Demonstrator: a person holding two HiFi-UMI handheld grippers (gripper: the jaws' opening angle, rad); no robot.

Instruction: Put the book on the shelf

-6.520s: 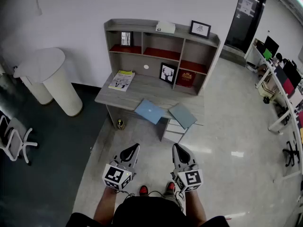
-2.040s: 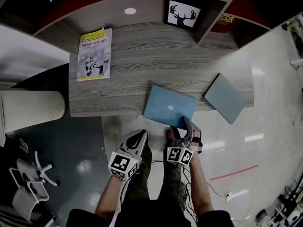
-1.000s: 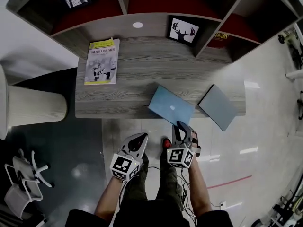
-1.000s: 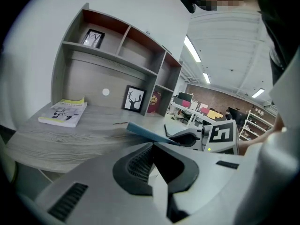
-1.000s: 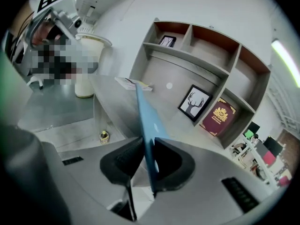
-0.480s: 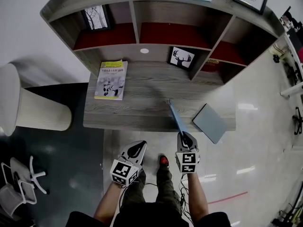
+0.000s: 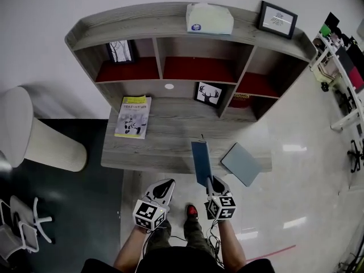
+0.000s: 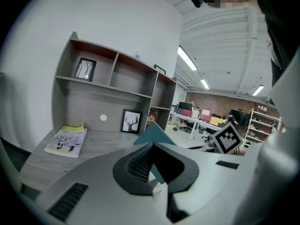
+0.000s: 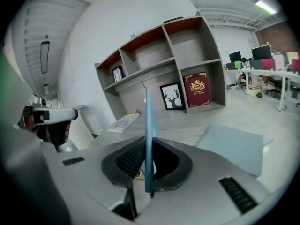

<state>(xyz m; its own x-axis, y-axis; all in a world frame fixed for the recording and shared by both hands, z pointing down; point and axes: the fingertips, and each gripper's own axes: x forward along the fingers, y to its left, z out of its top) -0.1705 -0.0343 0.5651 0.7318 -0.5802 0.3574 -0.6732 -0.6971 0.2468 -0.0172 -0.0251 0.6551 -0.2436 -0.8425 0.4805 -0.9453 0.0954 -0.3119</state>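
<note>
- The right gripper (image 9: 147, 146) has its jaws nearly together, clamped on the lower edge of the thin blue book (image 9: 148, 121). They have just been closing, with that book between the pads.
- The book stands edge-on and upright in the right gripper view. My guess is that this lets it slide spine-first into a compartment rather than go in flat.
- In the head view the blue book (image 7: 200, 161) hangs above the front edge of the desk (image 7: 165, 147), lifted clear and well short of the shelf unit (image 7: 114, 24).
- The left gripper (image 8: 152, 146) has its jaws together with nothing between them. It hovers beside the right one, probably kept free to steady the book.
- A grey book (image 7: 242, 164) lies flat at the desk's right front corner, and a yellow booklet (image 7: 133, 116) lies at the left.
- The shelf's upper row:
  - The left compartment holds a small framed picture (image 7: 119, 51).
  - The middle compartment (image 7: 199, 68) looks bare (the likeliest target, I judge).
  - The right compartment seems bare too.
- Below these, a deer picture (image 7: 209, 93) leans in the central nook. A red book (image 9: 198, 89) stands in the lower right nook.
- A box (image 7: 209, 19) and another frame (image 7: 277, 20) sit on top.
</note>
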